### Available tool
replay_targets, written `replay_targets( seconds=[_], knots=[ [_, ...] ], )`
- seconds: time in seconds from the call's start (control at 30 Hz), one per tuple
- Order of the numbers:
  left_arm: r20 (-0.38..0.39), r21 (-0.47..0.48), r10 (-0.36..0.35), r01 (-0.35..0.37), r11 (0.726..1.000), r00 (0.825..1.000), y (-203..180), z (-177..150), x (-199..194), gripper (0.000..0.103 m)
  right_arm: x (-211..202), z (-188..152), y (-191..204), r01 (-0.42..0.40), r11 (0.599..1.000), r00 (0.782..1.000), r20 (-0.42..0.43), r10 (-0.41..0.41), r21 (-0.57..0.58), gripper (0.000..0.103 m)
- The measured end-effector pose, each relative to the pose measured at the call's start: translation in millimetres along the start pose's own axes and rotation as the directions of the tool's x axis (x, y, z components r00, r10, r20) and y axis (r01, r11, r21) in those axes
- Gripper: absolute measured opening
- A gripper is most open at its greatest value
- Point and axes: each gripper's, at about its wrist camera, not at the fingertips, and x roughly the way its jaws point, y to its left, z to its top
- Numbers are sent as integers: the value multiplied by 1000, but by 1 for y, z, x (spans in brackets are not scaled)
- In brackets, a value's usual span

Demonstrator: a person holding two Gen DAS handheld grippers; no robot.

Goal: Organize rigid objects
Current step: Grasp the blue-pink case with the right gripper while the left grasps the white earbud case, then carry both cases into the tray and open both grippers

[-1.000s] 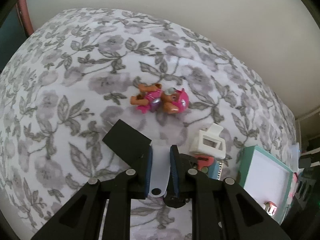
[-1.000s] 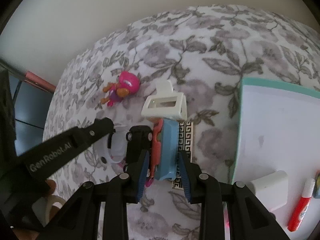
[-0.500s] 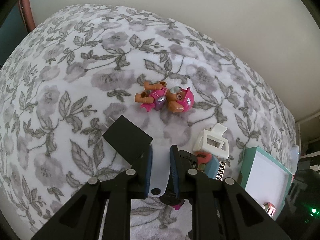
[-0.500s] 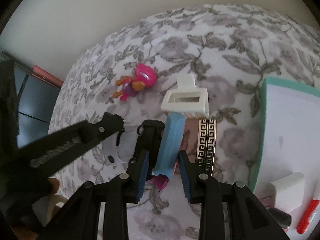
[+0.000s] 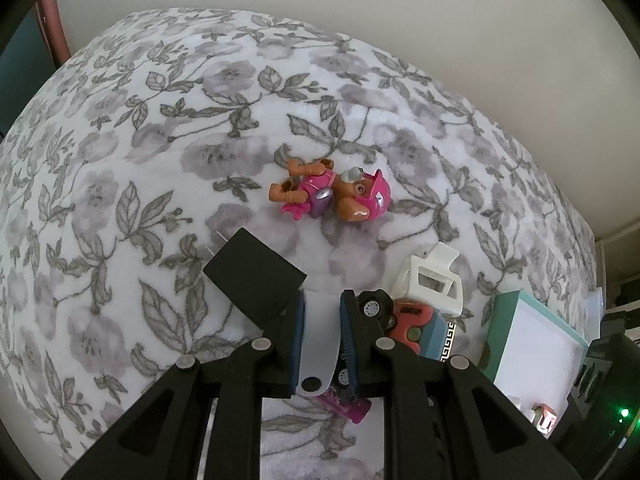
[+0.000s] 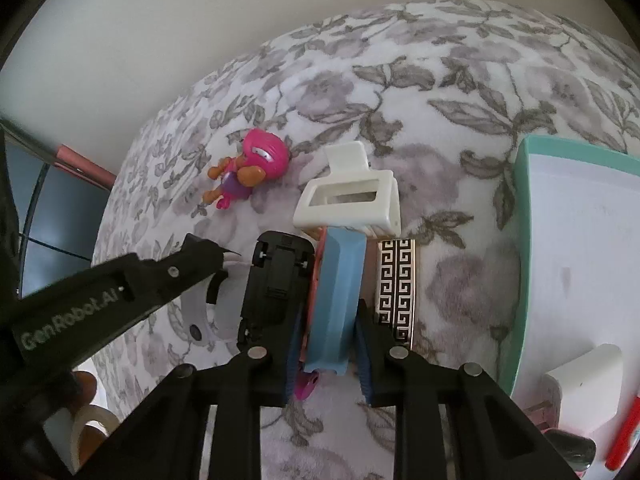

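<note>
- The left hand-held gripper point(image 5: 322, 330) is closed on a pale, translucent flat strap point(image 5: 320, 344) with a small round hole near its near end; both blue pads press its edges.
- Just left of that gripper, a black plug adapter point(image 5: 254, 276) lies on the floral blanket point(image 5: 120, 184), its prongs pointing to the far left.
- The right hand-held gripper point(image 6: 326, 340) has just been closing and its pads now clamp a blue and coral toy car point(image 6: 338, 300) that stands on its side between them.
- A black toy car point(image 6: 278, 280) lies upside down, wheels up, touching the left side of the gripped car.
- A white hair claw clip point(image 6: 352, 204) sits at the far end of the blue car, touching it.
- A band with a black and white key pattern point(image 6: 396, 280) lies flat just right of the gripped car.
- A pink and orange pup figure point(image 5: 336, 194) lies on its side farther out on the blanket, well apart from both grippers.
- A teal-rimmed white tray point(image 6: 524, 240) lies to the right; it holds a white block point(image 6: 584, 392) and a red pen point(image 6: 624, 436) at its near end.
- A magenta piece point(image 5: 346, 408) shows under the near ends of the cars; what it is cannot be told.
- A roll of clear tape point(image 6: 90, 428) sits at the near left edge of the right wrist view.
</note>
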Motion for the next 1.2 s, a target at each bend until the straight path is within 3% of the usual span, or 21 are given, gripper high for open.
replay_targets(
  seconds=[0.43,0.67,0.9,1.2],
  knots=[
    [96,17,-14,12,1000,995,-7,5,-38,19,-45,7,-3,-39,999,997,70,38,11,22],
    [154,49,-45,38,998,987,-24,3,-65,19,-82,7,-7,-17,1000,990,139,13,23,22],
    [175,134,-73,50,990,982,-60,-6,-80,19,-123,3,-38,18,995,979,199,-38,103,22],
    [141,232,-128,93,968,982,-109,-27,-81,19,-148,-2,-92,208,962,948,205,-242,175,22]
  ],
)
